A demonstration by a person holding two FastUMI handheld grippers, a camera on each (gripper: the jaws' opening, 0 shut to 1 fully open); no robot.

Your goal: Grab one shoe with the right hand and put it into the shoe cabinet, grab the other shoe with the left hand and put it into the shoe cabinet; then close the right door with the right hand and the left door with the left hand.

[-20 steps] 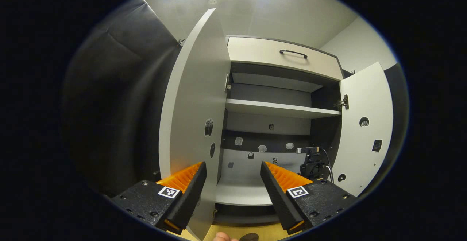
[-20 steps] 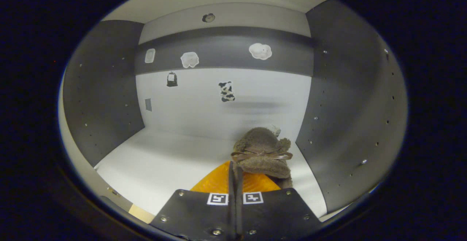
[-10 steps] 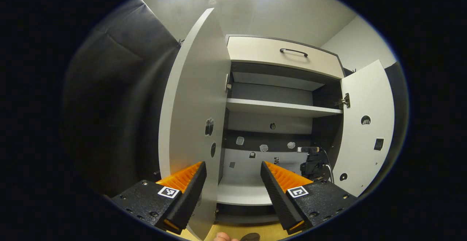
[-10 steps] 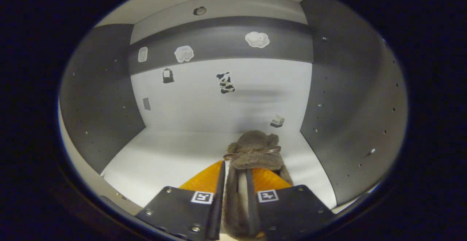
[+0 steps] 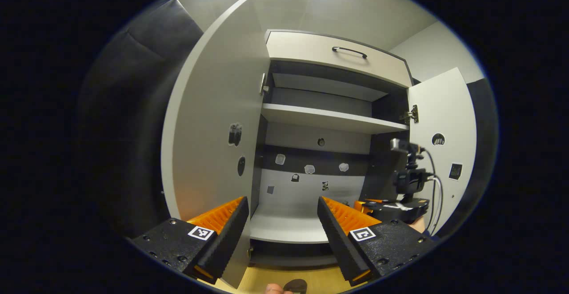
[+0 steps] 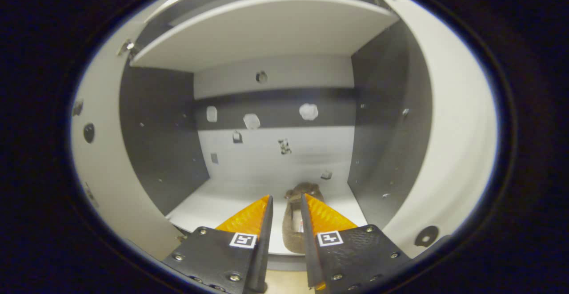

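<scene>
1. In the right gripper view, the right gripper (image 6: 285, 207) sits low in the frame at the mouth of the shoe cabinet (image 6: 275, 31), jaws parted to a narrow gap and pressing on nothing.
2. Between its fingers shows a brown furry shoe (image 6: 297, 227), lying on the white bottom shelf (image 6: 213, 203) toward the right side wall, toe pointing at the back panel. Whether the fingers touch it, I cannot tell.
3. Small stickers (image 6: 308, 111) dot the back panel at frame centre; any writing on them is too small to read.
4. Each finger base carries a square black-and-white marker (image 6: 330, 238), a coded pattern rather than words.
5. Over to the left gripper view: the left gripper (image 5: 283, 216) hangs in front of the cabinet, lower centre, jaws wide and holding nothing.
6. The left door (image 5: 209, 120) stands open at centre left, the right door (image 5: 438, 120) open at the right edge; both carry little stickers, none legible.
7. A drawer with a dark handle (image 5: 349, 51) tops the cabinet in the upper centre, and a white shelf (image 5: 329, 119) crosses beneath it.
8. At lower right of that view the right gripper's body and its cabled camera (image 5: 406, 178) show in front of the right door.
9. At bottom centre, a dark shoe tip (image 5: 295, 285) peeks up from the wooden floor (image 5: 275, 278).
</scene>
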